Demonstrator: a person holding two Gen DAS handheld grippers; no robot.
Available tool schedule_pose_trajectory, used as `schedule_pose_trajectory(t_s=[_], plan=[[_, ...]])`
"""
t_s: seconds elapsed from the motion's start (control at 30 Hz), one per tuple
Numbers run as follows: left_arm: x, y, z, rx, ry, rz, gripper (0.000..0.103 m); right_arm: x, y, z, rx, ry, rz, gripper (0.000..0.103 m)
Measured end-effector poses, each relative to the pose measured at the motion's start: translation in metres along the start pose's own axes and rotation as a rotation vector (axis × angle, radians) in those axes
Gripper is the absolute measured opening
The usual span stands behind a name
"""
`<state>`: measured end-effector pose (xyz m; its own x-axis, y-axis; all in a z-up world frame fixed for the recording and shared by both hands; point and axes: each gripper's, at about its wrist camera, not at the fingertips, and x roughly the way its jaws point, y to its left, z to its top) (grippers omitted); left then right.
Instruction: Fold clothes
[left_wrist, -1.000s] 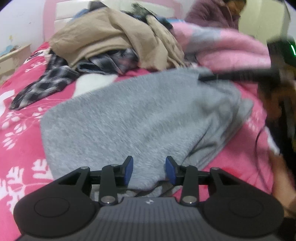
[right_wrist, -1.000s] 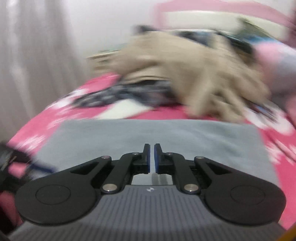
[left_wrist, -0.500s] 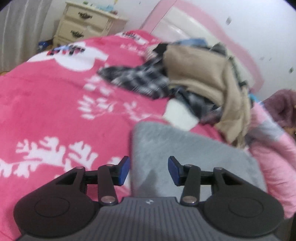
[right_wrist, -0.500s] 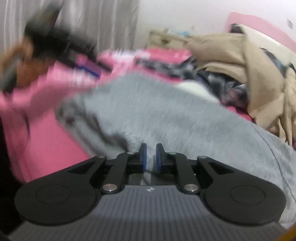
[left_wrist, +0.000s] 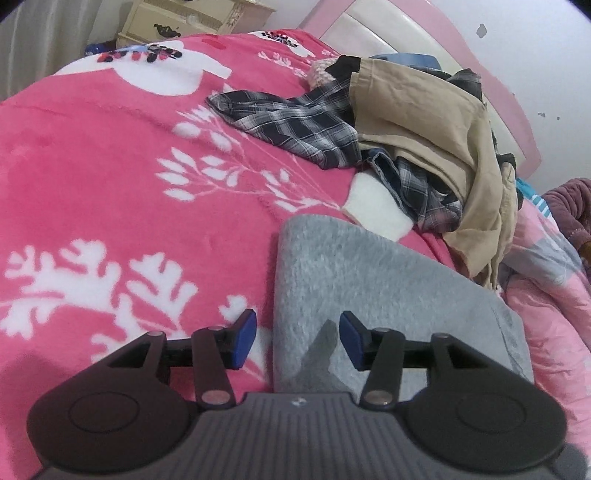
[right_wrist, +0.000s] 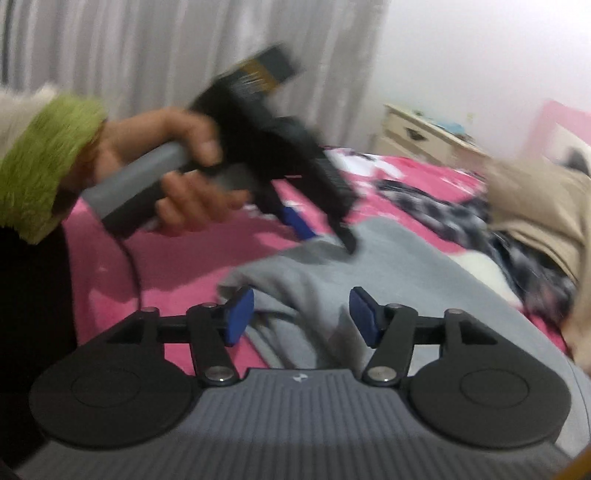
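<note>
A folded grey fleece garment (left_wrist: 369, 295) was laid on the pink blanket with white leaf print (left_wrist: 110, 177). The left gripper (left_wrist: 297, 339) was held over its near edge, jaws spread and just widened, nothing pinched. The right gripper (right_wrist: 301, 315), jaws just sprung apart, was held above loose grey folds. A heap of beige and plaid clothes (left_wrist: 424, 129) was seen beyond.

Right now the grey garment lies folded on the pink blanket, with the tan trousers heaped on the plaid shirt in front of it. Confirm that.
Not quite: the left wrist view shows the tan trousers and plaid shirt heaped behind the grey garment, toward the headboard, not in front of it. The rest holds: the garment lies folded on the pink blanket.
</note>
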<state>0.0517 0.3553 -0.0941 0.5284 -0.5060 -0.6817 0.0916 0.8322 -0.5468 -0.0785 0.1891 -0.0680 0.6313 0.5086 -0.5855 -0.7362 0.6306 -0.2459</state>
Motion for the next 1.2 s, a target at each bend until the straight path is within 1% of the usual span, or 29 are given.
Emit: schedule_pose_trajectory(t_s=[0.1,0.17,0.23,0.33,0.37,0.4,0.43,0.47,0.5,0.53,0.57,0.63,0.67,0.73,0.8,0.83,0.9,1.0,1.07,1.2], plan=[[0.002,0.002,0.002,-0.018,0.001,-0.015,0.051,0.017,0.024,0.005,-0.076,0.027,-0.003,0.070],[0.003,0.003,0.002,-0.027,0.001,-0.024,0.051,0.029,0.033,0.008,-0.102,0.050,-0.020,0.073],[0.004,0.002,0.001,-0.028,0.001,-0.028,0.051,0.041,0.039,0.009,-0.112,0.080,-0.032,0.078],[0.006,0.001,0.000,-0.024,-0.001,-0.029,0.051,0.049,0.043,0.010,-0.118,0.086,-0.064,0.082],[0.007,0.000,0.000,-0.018,-0.002,-0.029,0.051,0.049,0.040,0.011,-0.096,0.087,-0.078,0.082],[0.007,-0.001,-0.001,-0.015,-0.004,-0.028,0.050,0.047,0.036,0.011,-0.062,0.090,-0.098,0.078],[0.008,-0.002,-0.001,-0.016,-0.005,-0.025,0.047,0.045,0.032,0.011,-0.029,0.093,-0.119,0.073],[0.009,-0.003,-0.002,-0.013,-0.007,-0.021,0.045,0.043,0.027,0.011,0.009,0.095,-0.124,0.072],[0.010,-0.004,-0.003,-0.012,-0.009,-0.015,0.039,0.041,0.023,0.010,0.045,0.095,-0.118,0.067],[0.012,-0.005,-0.003,-0.014,-0.012,-0.004,0.033,0.042,0.024,0.010,0.050,0.096,-0.118,0.063],[0.012,-0.005,-0.004,-0.013,-0.015,-0.001,0.032,0.044,0.028,0.010,0.032,0.100,-0.123,0.061],[0.012,-0.006,-0.005,-0.016,-0.026,-0.005,0.017,0.049,0.034,0.011,-0.001,0.106,-0.133,0.052],[0.011,-0.006,-0.005,-0.019,-0.033,-0.014,0.015,0.049,0.036,0.013,-0.004,0.108,-0.139,0.049],[0.008,-0.009,-0.005,-0.012,-0.048,-0.022,0.011,0.043,0.034,0.014,0.015,0.108,-0.158,0.034],[0.003,-0.013,-0.005,-0.004,-0.062,-0.034,0.010,0.032,0.031,0.017,0.039,0.092,-0.174,0.027],[-0.001,-0.015,-0.006,-0.001,-0.075,-0.052,0.010,0.024,0.029,0.017,0.054,0.079,-0.179,0.024],[-0.010,-0.018,-0.005,-0.026,-0.096,-0.102,0.010,0.009,0.026,0.017,0.084,0.052,-0.189,0.022],[-0.022,-0.031,-0.003,-0.070,-0.126,-0.138,0.009,-0.011,0.018,0.021,0.137,-0.001,-0.201,0.021],[-0.028,-0.048,-0.002,-0.067,-0.140,-0.154,0.009,-0.029,0.010,0.023,0.186,-0.037,-0.207,0.021],[-0.033,-0.101,0.005,-0.002,-0.153,-0.161,0.009,-0.068,-0.009,0.021,0.309,-0.109,-0.223,0.020]])
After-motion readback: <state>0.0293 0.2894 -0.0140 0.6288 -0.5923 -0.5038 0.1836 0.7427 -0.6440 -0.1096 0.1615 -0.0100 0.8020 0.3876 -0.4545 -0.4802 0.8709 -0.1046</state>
